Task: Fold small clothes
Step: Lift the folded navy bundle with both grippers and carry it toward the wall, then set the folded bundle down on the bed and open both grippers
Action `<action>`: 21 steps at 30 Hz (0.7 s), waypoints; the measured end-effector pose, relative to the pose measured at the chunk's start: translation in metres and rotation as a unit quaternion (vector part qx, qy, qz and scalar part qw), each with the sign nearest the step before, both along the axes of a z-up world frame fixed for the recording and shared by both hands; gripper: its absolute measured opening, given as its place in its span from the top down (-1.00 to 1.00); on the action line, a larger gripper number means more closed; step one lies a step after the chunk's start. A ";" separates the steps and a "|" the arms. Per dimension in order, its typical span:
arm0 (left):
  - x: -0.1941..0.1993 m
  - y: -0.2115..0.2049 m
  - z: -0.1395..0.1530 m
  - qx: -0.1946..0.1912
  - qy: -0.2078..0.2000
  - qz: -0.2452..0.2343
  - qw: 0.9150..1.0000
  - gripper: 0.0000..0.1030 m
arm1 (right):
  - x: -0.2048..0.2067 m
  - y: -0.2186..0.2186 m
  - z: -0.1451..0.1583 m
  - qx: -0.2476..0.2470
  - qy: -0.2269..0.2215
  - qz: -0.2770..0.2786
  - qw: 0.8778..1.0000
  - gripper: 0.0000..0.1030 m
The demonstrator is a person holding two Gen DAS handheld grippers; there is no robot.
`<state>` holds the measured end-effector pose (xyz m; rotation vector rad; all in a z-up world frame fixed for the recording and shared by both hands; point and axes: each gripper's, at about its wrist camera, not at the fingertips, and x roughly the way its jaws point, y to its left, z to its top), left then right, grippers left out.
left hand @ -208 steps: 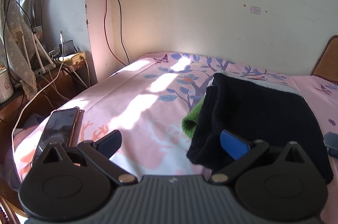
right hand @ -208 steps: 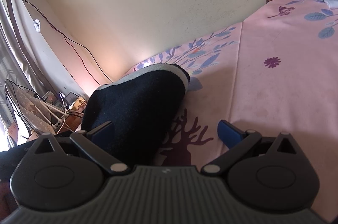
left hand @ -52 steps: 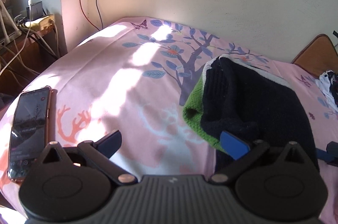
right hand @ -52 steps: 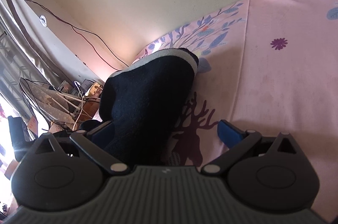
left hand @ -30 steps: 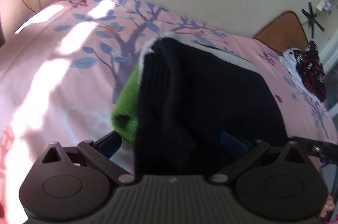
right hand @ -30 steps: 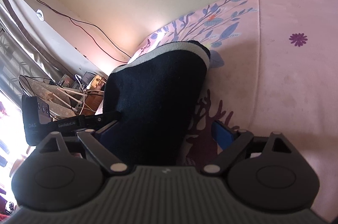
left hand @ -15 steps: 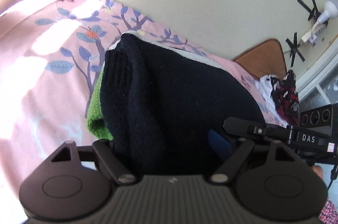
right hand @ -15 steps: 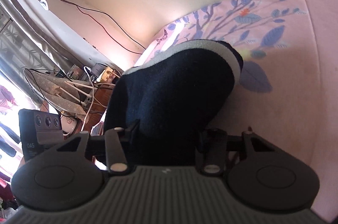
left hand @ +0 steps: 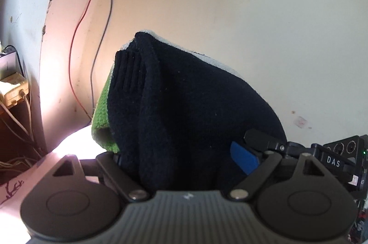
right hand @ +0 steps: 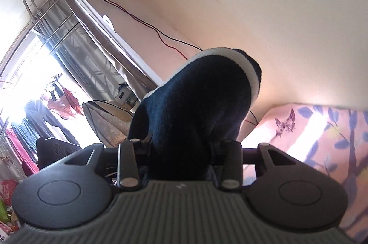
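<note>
Cream wall (left hand: 230, 13) fills the left wrist view, with red and black cables (left hand: 92, 13) up and to the left. The left gripper (left hand: 184, 158) has the folded black garment (left hand: 188, 106) between its jaws, which are opening; a green layer (left hand: 101, 110) shows at its left.

From the right wrist, window (right hand: 34, 71) at left, pink bed (right hand: 322, 140) at right. The right gripper (right hand: 180, 152) is closing, clamped on the black garment (right hand: 197, 110) straight ahead.

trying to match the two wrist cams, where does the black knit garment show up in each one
Left wrist view: the black knit garment fills the centre, rising from between the left claw's fingers, green fabric at its left edge.
Right wrist view: it stands in the centre, clamped in the right claw.
Shared landmark: the red wire on the cream wall.
</note>
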<state>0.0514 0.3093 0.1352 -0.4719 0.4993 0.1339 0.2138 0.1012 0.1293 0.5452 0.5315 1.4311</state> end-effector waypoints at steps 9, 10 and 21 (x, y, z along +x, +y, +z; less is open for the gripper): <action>0.059 -0.012 -0.114 -0.030 0.160 0.054 0.985 -0.80 | 0.019 0.038 -0.066 -0.278 -0.133 -0.222 0.925 -0.09; 0.054 -0.017 -0.112 -0.025 0.156 0.058 0.986 -0.84 | 0.009 0.026 -0.066 -0.272 -0.133 -0.224 0.926 -0.09; -0.049 -0.113 -0.112 0.116 0.138 0.122 0.976 -0.99 | -0.117 -0.080 -0.096 -0.225 -0.066 -0.223 0.946 -0.13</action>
